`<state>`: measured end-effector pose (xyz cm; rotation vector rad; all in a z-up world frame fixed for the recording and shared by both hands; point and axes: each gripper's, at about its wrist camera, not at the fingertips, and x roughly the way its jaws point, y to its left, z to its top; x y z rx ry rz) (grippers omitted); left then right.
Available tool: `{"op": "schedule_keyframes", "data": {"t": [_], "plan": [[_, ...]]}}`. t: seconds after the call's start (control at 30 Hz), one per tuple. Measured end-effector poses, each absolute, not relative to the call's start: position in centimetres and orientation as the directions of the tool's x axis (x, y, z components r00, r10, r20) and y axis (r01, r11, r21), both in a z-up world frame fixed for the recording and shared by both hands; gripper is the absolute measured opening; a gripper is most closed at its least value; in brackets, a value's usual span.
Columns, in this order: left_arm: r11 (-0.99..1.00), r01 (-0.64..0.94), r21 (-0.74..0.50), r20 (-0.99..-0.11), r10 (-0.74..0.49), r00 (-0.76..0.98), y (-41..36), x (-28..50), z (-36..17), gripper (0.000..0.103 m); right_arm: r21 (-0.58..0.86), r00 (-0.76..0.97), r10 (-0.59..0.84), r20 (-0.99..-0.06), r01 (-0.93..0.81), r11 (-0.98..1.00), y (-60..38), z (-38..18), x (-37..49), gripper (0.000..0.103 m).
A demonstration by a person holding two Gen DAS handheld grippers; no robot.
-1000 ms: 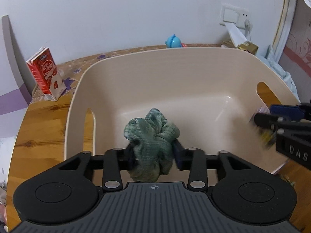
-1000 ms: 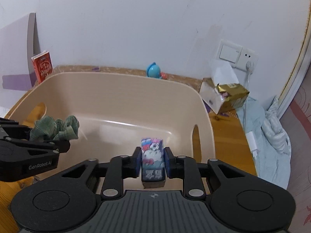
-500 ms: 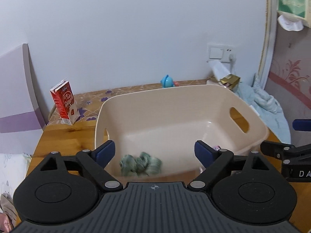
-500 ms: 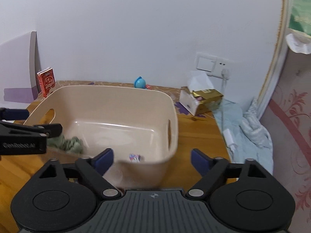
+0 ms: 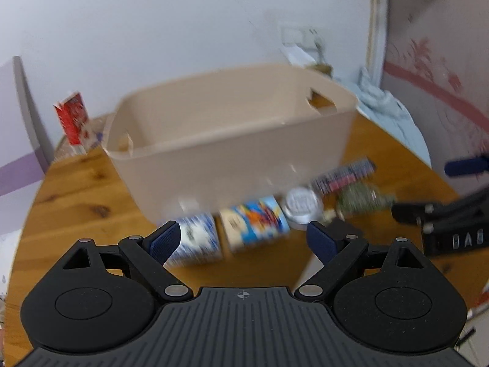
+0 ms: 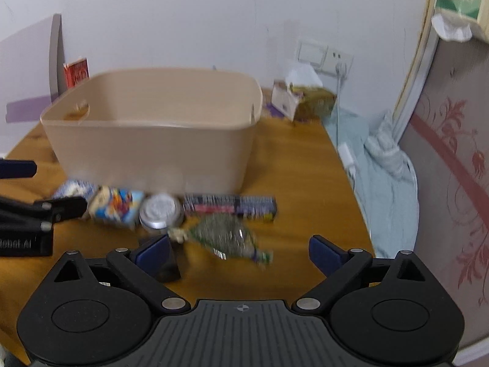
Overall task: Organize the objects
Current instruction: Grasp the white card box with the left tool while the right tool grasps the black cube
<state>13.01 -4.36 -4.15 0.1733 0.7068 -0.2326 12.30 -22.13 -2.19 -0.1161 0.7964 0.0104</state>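
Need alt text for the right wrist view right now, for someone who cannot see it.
The right gripper, empty, jaws opening, hangs over a wooden table above a green packet. Beyond lie a dark box, round tin, colourful carton and beige bin.

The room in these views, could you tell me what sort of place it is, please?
Probably a bedroom at home: a wooden table against a wall with a socket, bedding bunched beside it, and a beige bin with small household items.

A home bedroom is showing here: a wooden table [image 6: 293,165] against a white wall [image 6: 183,15], a wall socket [image 6: 324,56], rumpled bedding [image 6: 385,171] and patterned wallpaper [image 6: 452,140].
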Motion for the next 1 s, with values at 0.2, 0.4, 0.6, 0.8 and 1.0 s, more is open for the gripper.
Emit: {"op": "schedule_keyframes", "data": {"t": [0.2, 0.4, 0.6, 0.8, 1.0], "plan": [[0.935, 0.347, 0.068, -0.698, -0.204, 0.687, -5.9, 12.0, -7.8, 0.091, -0.096, 0.666, -0.052, -0.744, -0.030, 0.995, -22.9, -4.3, 11.3, 0.100], [0.931, 0.357, 0.071, -0.716, -0.202, 0.668, -6.9, 12.4, -10.2, 0.091, -0.077, 0.636, -0.049, -0.770, -0.016, 0.997, -23.2, -6.0, 11.0, 0.100], [0.949, 0.316, 0.015, -0.712, -0.212, 0.669, -5.8, 12.7, -10.5, 0.066, -0.055, 0.626, -0.014, -0.779, -0.045, 0.997, -22.4, -7.2, 11.1, 0.100], [0.951, 0.308, 0.005, -0.710, -0.213, 0.671, -5.1, 13.2, -10.3, 0.047, -0.038, 0.625, 0.023, -0.780, -0.084, 0.996, -20.8, -8.1, 11.6, 0.100], [0.961, 0.276, 0.006, -0.711, -0.190, 0.677, -3.9, 13.9, -10.2, 0.046, -0.031, 0.636, 0.053, -0.770, -0.120, 0.992, -19.1, -8.7, 12.5, 0.100]]}}
